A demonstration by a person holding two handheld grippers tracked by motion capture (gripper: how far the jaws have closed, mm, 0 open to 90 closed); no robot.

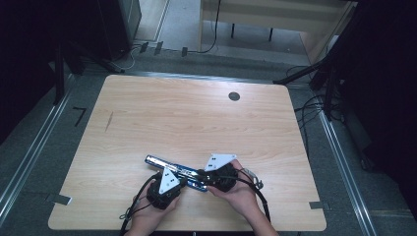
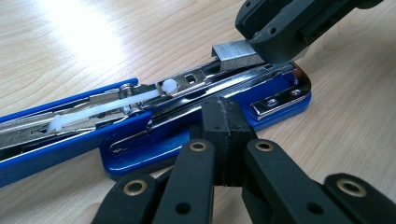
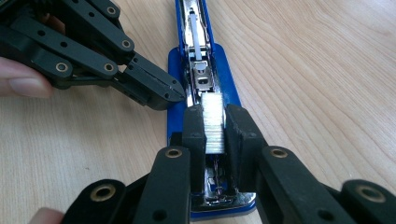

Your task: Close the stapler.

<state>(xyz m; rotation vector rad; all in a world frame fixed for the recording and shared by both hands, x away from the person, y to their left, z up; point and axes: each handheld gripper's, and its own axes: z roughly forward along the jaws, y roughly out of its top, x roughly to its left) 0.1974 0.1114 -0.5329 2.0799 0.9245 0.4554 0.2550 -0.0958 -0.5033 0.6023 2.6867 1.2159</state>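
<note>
Item one: a blue stapler [image 2: 140, 135], opened flat so that its chrome magazine channel [image 2: 201, 79] faces up. We find it on the near part of the wooden table [image 1: 196, 118], a little right of the middle, lying at a slant between the two hands. In the left gripper view we note the white plastic pusher rod [image 2: 116, 100] along the hinged-open top arm, and the blue base with its chrome anvil plate [image 2: 275, 100] at the far end.

Item two: a strip of staples [image 3: 213, 122], silvery and block-shaped. The right gripper [image 3: 214, 123] has its two black jaws clamped on the strip's sides and holds it directly over the magazine channel, in line with it. In the left gripper view the same strip [image 2: 236, 55] hangs from that gripper just above the channel; we cannot tell whether its lower edge touches the metal.

Item three: the left gripper [image 2: 223, 126]. Its jaws are pressed together with nothing between them, and their joined tips rest against the long side of the stapler's base. In the right gripper view it comes in from the upper left, tips at the stapler's edge, with a person's fingertips [image 3: 21, 79] behind it.

Item four: surroundings. We list a small dark round grommet [image 1: 234, 96] in the far part of the tabletop, and grey carpeted floor around the table.
</note>
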